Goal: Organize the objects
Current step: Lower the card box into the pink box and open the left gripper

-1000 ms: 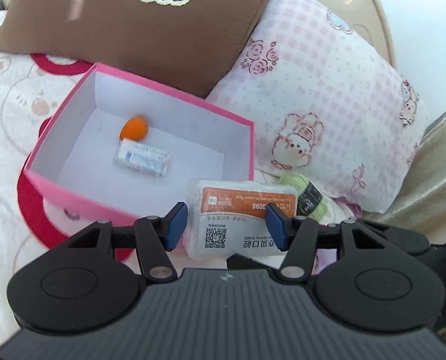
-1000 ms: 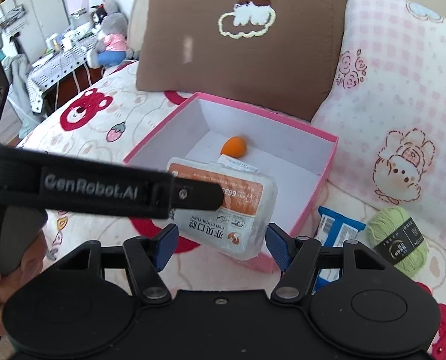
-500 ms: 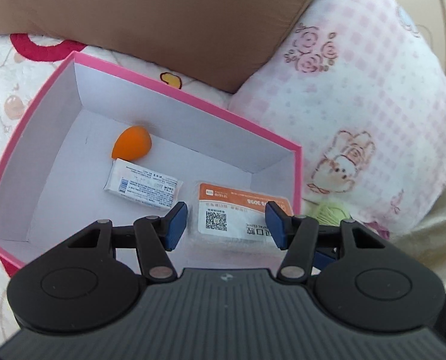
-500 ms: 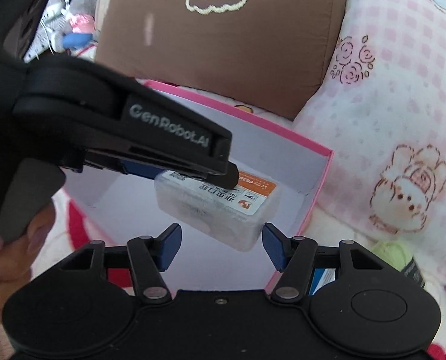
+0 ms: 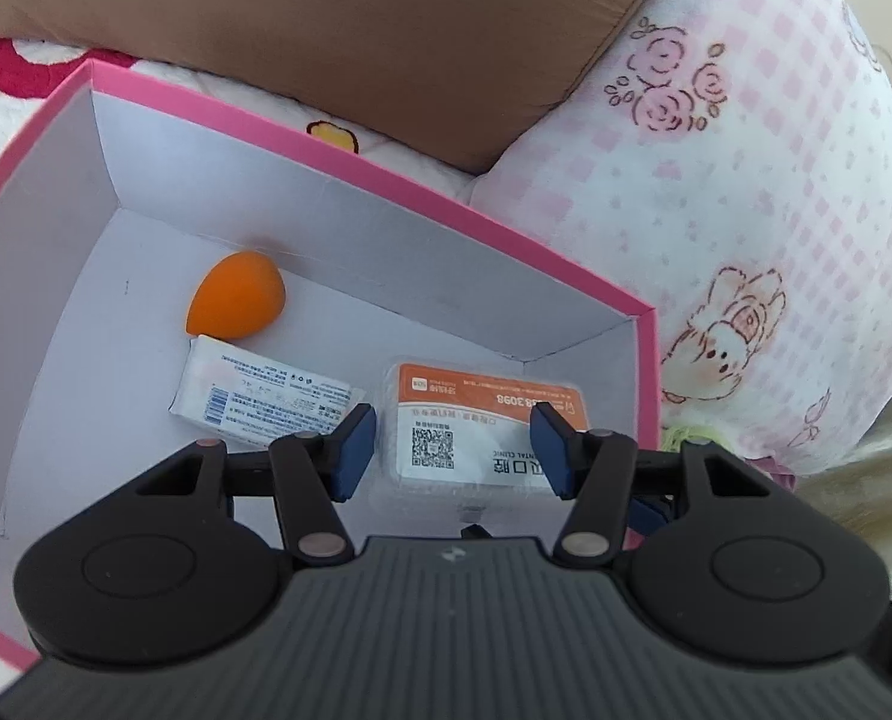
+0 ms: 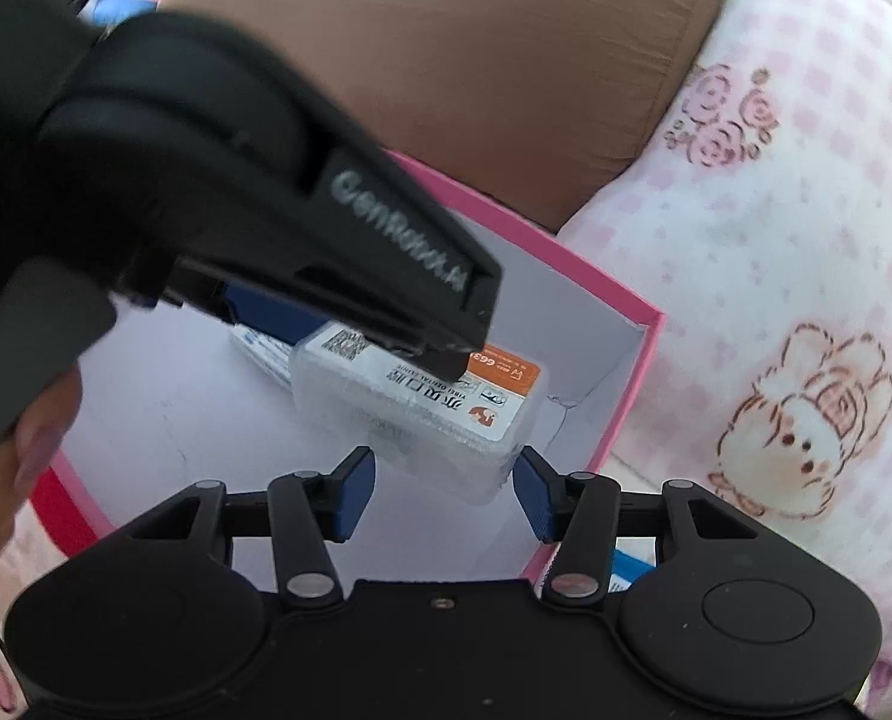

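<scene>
The clear plastic case (image 5: 482,420) with the orange label hangs inside the pink box (image 5: 386,177), near its right wall, pinched between the left gripper (image 5: 455,450) pads. The right gripper (image 6: 446,495) sits just below the case, jaws closing, seemingly not yet touching it. 2 other things lie on the box floor: an orange sponge (image 5: 236,294) and a white packet (image 5: 260,399).

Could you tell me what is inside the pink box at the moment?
The pink box holds an orange sponge, a white packet and the clear case held by the left gripper. The gripper body covers the box's near floor.
</scene>
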